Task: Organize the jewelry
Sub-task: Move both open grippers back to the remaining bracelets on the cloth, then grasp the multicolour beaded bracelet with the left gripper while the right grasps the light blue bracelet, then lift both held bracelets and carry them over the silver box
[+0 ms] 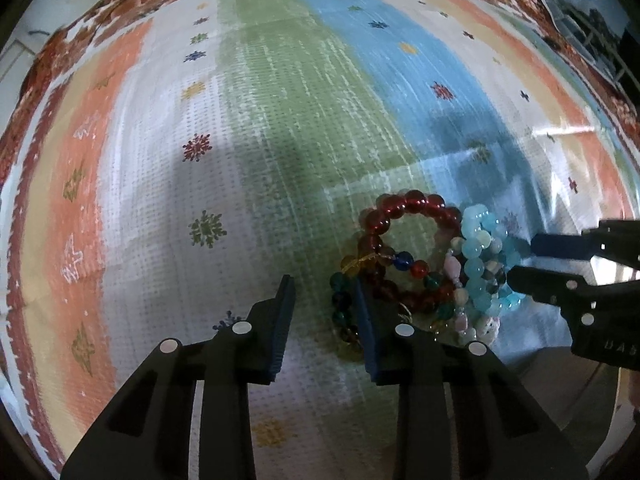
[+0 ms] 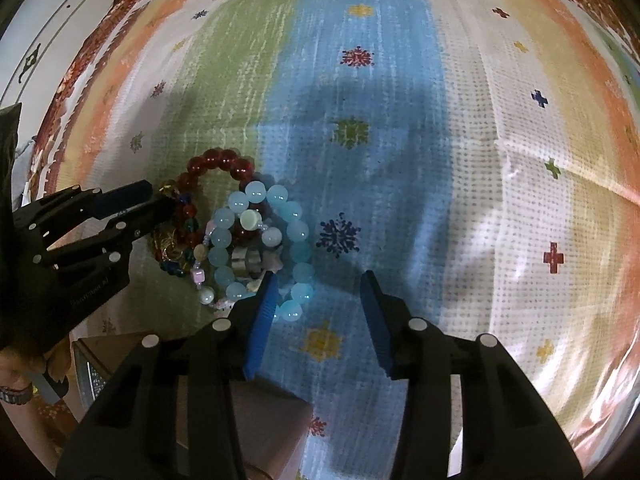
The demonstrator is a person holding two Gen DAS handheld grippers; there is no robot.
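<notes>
Right wrist view | box (image 2: 276, 420) near-left, contents hidden | bracelets: red bracelet (image 2: 224, 162), pale-blue bracelet (image 2: 298, 236), multicolour strands, heaped on striped cloth (image 2: 500, 160) | left gripper (image 2: 154, 204), right gripper (image 2: 318, 312) both released, flanking heap

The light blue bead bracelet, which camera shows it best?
The right wrist view. There the light blue bracelet shows as nearly a full ring on the cloth, only its near edge hidden by a finger of the right gripper. In the left wrist view the bracelet sits bunched at the side, partly blocked by the right gripper.
</notes>
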